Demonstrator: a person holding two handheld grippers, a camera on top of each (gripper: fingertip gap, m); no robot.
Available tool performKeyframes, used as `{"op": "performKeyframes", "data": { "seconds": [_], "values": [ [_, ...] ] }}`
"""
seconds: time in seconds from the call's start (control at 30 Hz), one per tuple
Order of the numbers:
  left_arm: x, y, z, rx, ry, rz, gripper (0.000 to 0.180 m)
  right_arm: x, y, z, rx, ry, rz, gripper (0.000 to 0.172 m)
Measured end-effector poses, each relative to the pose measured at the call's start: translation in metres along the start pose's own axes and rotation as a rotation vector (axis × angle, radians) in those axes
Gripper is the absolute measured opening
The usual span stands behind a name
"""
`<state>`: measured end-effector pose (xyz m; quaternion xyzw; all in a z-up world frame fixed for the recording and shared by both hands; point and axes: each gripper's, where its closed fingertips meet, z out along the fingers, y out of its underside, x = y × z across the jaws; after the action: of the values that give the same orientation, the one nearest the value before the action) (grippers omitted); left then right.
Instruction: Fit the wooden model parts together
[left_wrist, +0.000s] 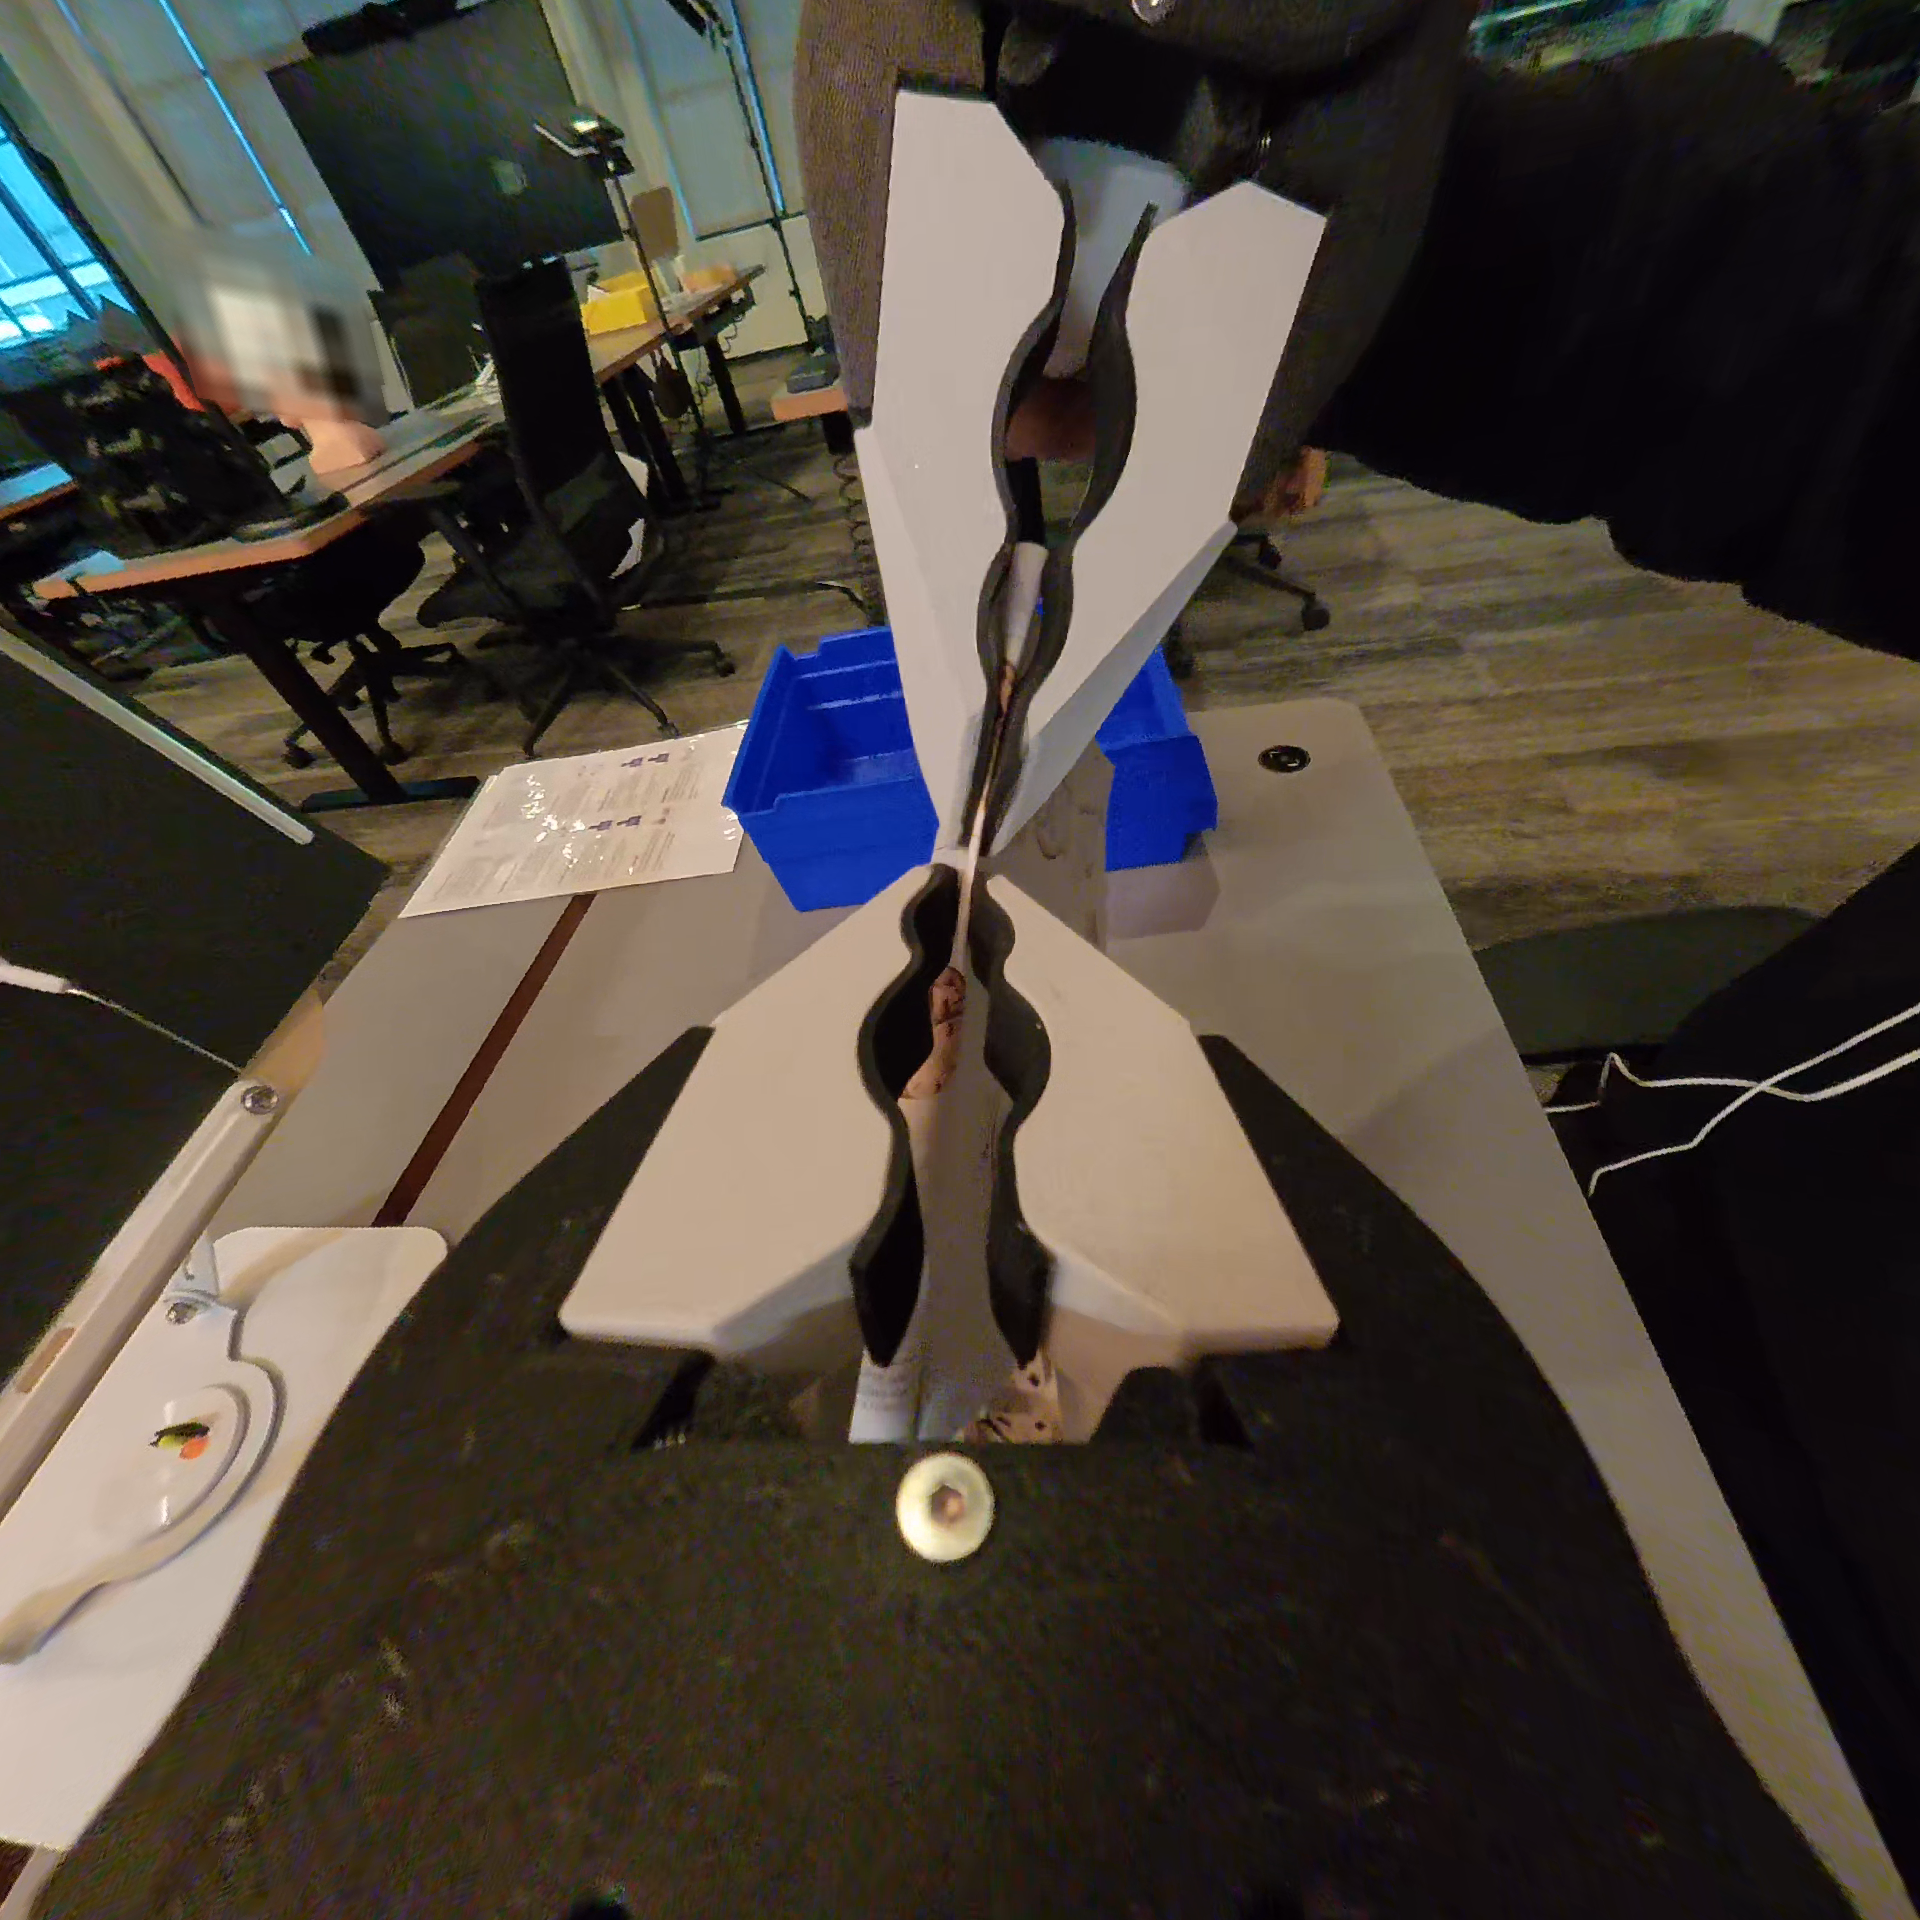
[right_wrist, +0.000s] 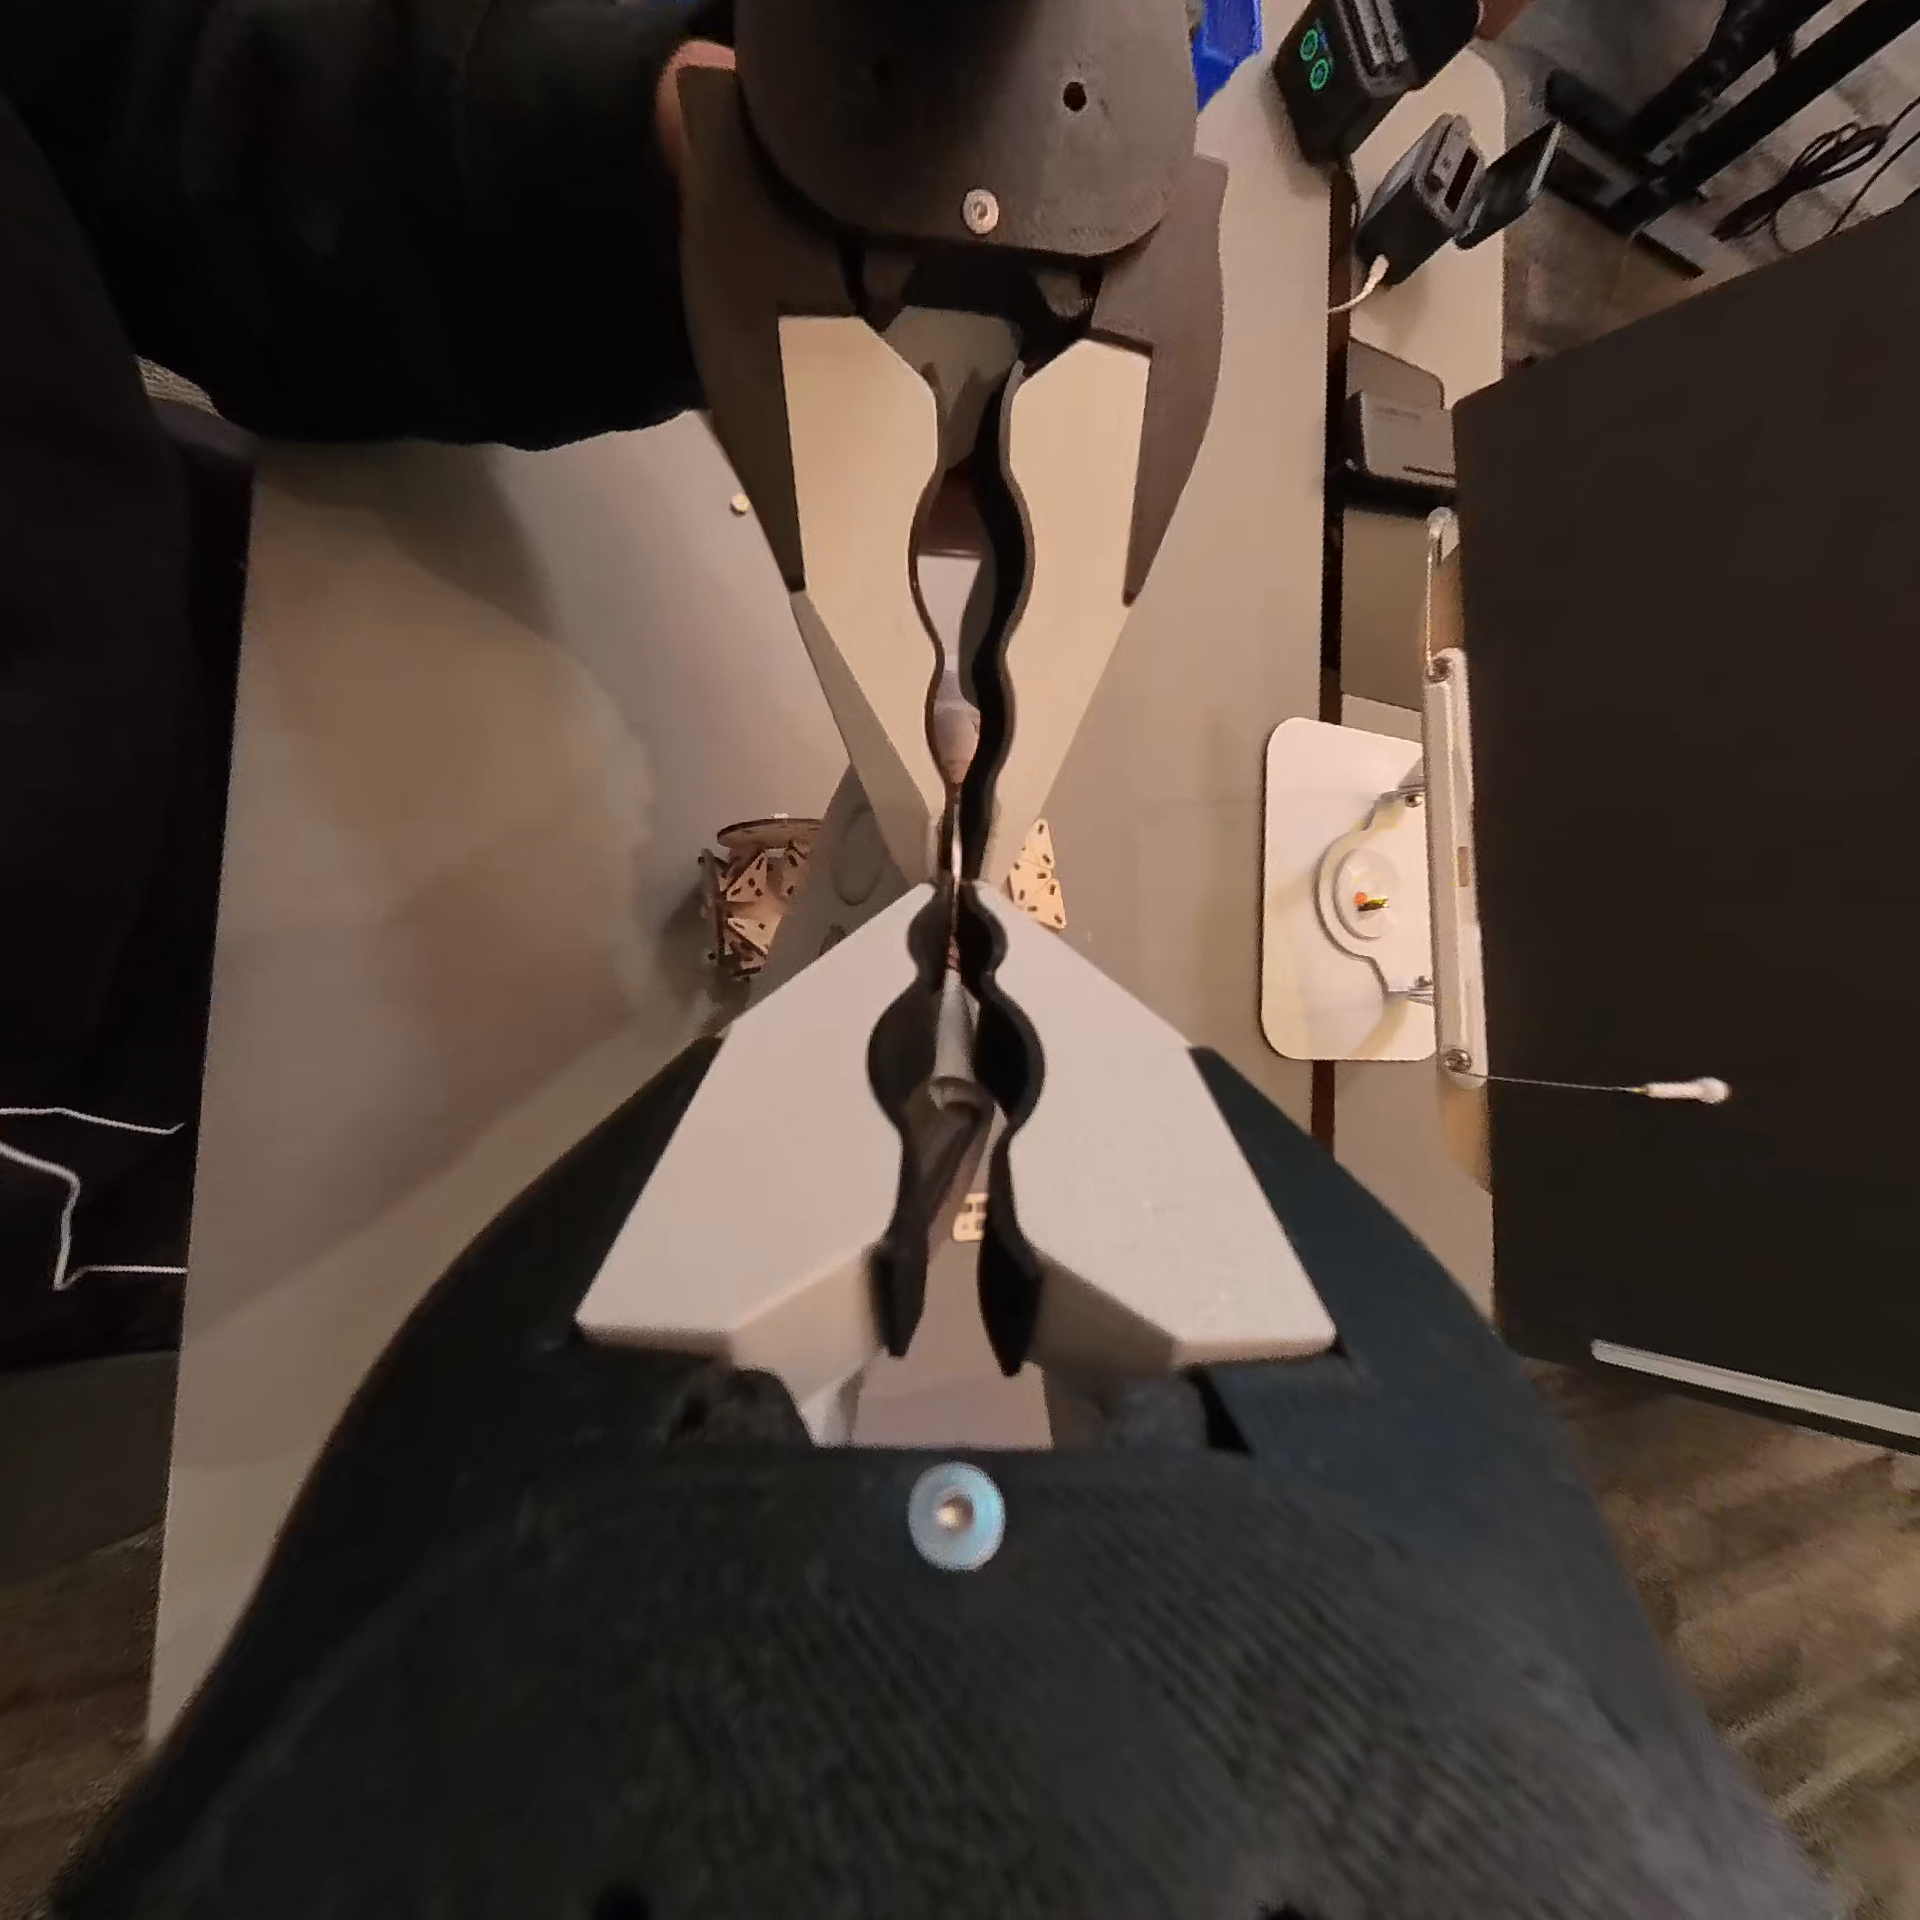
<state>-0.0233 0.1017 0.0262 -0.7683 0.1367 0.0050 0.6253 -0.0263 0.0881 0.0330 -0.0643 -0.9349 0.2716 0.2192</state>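
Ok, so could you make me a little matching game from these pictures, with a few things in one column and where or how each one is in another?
Things:
1. blue bin
2. printed sheet
3. thin flat packet
4. wooden triangle pieces

Place or state:
A. lying flat in a shiny clear sleeve
B. pale, marked with dark dots
C. standing open-topped at the table's far end
D. pinched edge-on between both pairs of jaws

Pairs: 1-C, 2-A, 3-D, 4-B
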Motion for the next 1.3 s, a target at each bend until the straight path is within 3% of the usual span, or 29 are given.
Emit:
{"op": "performKeyframes", "data": {
  "seconds": [0.17, 0.27, 0.4, 0.57, 0.77, 1.13, 1.23, 1.3],
  "values": [
    [-0.002, -0.003, -0.006, 0.002, -0.024, 0.014, 0.001, 0.003, -0.007, -0.001, 0.053, 0.05, -0.002, 0.0],
    [-0.003, -0.003, -0.008, 0.006, -0.025, 0.01, 0.001, 0.008, -0.006, -0.005, 0.062, 0.101, -0.011, 0.012],
    [-0.003, -0.005, -0.009, 0.017, -0.023, 0.005, 0.001, 0.005, -0.007, -0.011, 0.095, 0.059, 0.02, 0.0],
    [0.001, -0.009, -0.011, 0.03, -0.015, 0.008, 0.001, 0.002, -0.01, -0.015, 0.116, 0.021, 0.035, 0.0],
    [-0.004, -0.008, -0.013, 0.037, -0.027, -0.002, 0.001, 0.008, -0.014, -0.017, 0.168, 0.09, 0.019, 0.007],
    [-0.001, -0.008, -0.009, 0.046, -0.005, -0.01, 0.001, 0.004, -0.013, -0.026, 0.197, 0.04, 0.069, 0.0],
    [-0.003, -0.006, -0.009, 0.039, -0.004, -0.016, 0.001, 0.01, -0.009, -0.028, 0.201, 0.112, 0.044, 0.013],
    [-0.004, -0.007, -0.01, 0.049, 0.001, -0.027, 0.001, 0.007, -0.007, -0.028, 0.199, 0.088, 0.053, 0.0]
  ]
}}
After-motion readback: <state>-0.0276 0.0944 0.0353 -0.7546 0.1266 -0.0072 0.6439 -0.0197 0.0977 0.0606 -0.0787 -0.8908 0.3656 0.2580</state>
